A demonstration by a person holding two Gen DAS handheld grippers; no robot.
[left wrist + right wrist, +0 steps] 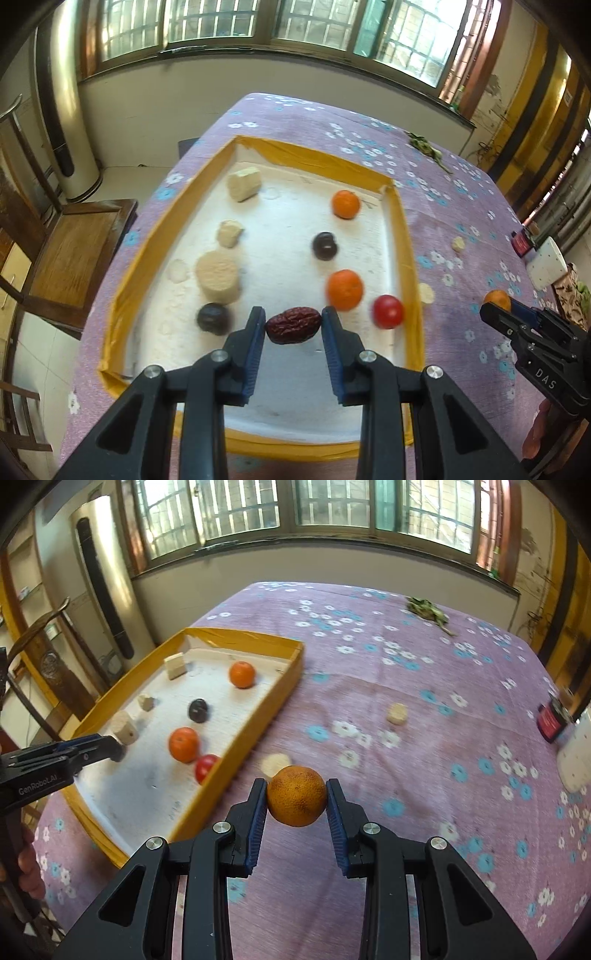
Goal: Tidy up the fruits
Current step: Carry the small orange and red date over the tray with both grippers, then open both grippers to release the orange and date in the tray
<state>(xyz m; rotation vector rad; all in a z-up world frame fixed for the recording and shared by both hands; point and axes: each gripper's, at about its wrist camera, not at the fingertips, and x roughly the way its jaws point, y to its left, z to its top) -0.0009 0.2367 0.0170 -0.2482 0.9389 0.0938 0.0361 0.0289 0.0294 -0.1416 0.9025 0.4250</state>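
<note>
Tray [400, 236] already holds several fruits. Left hand-held gripper [293, 325] clamps a date [293, 324]; right hand-held gripper [296, 800] clamps an orange [296, 800]. Both undelivered.

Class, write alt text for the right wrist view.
The right gripper holds an orange above a purple floral tablecloth. To the left, a yellow-rimmed tray holds fruit and wooden blocks.

Wrinkled red date [293, 325] (above tray [400, 221]) and orange [296, 796], both gripped.
</note>
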